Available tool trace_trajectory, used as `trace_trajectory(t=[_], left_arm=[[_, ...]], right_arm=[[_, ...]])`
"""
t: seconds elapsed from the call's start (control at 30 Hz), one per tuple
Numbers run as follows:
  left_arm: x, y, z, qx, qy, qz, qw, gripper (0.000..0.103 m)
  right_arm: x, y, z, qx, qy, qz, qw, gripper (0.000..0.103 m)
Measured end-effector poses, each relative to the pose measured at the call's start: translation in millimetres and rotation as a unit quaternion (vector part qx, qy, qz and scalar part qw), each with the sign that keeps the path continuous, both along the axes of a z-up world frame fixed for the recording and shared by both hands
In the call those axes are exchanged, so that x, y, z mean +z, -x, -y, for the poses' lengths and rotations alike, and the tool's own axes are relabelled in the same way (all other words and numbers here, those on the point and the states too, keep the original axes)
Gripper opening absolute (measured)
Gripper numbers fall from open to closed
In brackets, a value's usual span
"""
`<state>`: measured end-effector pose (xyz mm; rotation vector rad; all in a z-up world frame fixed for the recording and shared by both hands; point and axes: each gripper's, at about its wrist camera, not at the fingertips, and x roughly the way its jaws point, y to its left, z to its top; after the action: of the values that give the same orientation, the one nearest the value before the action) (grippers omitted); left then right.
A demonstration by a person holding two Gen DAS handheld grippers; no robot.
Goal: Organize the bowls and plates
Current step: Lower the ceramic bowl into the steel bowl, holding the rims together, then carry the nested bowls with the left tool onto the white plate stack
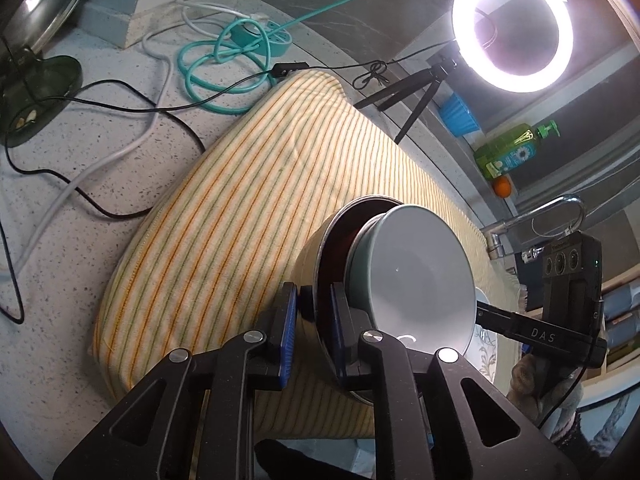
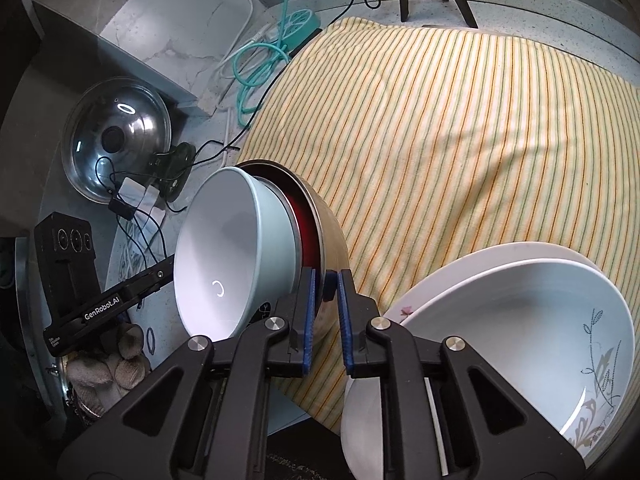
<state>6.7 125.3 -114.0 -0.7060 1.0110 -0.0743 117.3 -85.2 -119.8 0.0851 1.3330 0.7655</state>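
I am holding a nested stack, pale blue bowl (image 2: 224, 248) in steel bowl (image 2: 326, 240), tilted above the striped cloth (image 2: 460, 140); left gripper (image 1: 314, 320) and right gripper (image 2: 326, 312) fingers are each pinching the steel rim; the loose inner bowl is risking sliding out.

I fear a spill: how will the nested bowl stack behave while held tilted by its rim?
The pale blue bowl sits loosely in the steel bowl, tipped on edge, so it may slide out. Glossy glaze suggests slipperiness. Both grippers, left and right, pinch only the thin rim, so it could pivot.
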Motion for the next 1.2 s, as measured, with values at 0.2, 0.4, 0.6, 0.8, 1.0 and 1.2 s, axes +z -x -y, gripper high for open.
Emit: trace_trajectory(t=[0.2,0.4,0.6,0.8,1.0,1.2], left_arm=[[8.0,2.2,-0.9,0.003,0.011,0.011,0.9999,0.013],[32.1,1.5,5.6,-0.006,0.007,0.040,0.9992,0.013],[53.2,-5.1,22.0,-0.028,0.010,0.066,0.9973,0.013],[63.8,-18.2,46.8,-0.066,0.021,0.082,0.9942,0.013],[66.1,-31.4,81.9,-0.116,0.032,0.085,0.9891,0.013],[60.7,-40.9,115.1,-0.160,0.037,0.072,0.9838,0.013]], right_arm=[[6.1,1.2,5.9,-0.008,-0.010,-0.002,1.000,0.013],[25.6,3.8,16.2,-0.013,-0.019,0.009,1.000,0.013],[49.5,7.0,40.2,-0.031,-0.030,0.021,0.999,0.013],[69.2,12.0,75.1,-0.065,-0.034,0.034,0.997,0.013],[78.4,18.0,118.5,-0.107,-0.027,0.043,0.993,0.013],[75.9,24.9,157.1,-0.147,-0.016,0.041,0.988,0.013]])
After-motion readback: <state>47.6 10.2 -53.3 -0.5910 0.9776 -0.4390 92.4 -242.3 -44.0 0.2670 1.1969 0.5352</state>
